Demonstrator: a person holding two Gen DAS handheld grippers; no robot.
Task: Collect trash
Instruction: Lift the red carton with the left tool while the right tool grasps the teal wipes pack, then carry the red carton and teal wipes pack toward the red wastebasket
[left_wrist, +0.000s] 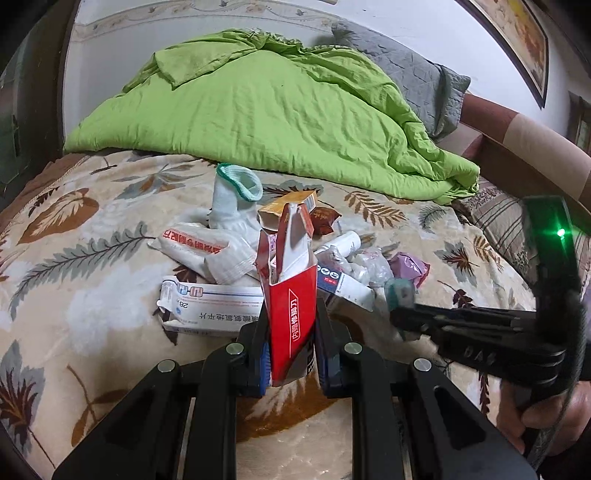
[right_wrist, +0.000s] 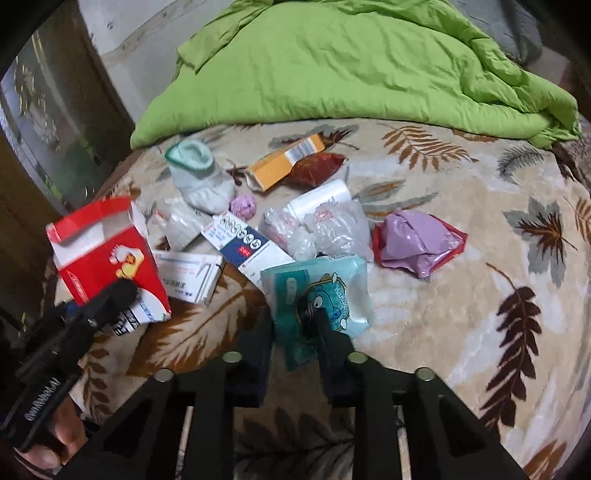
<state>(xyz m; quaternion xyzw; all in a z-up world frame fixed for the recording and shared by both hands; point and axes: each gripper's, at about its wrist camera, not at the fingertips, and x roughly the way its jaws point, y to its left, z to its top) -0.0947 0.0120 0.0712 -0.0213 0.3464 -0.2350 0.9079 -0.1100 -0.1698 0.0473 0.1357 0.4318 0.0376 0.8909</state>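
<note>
Red carton upright, open-end up

Soft, even light fills the room, fairly bright, with no hard shadows on the leaf-print blanket ahead of both grippers. The green quilt beyond them looks vivid, almost overlit. Both views bulge like a fisheye, with black corners and bent edges. The right gripper is smeared by motion blur in the left wrist view, and a green lamp on it flares. The teal tissue pack between its fingers is slightly soft.
</note>
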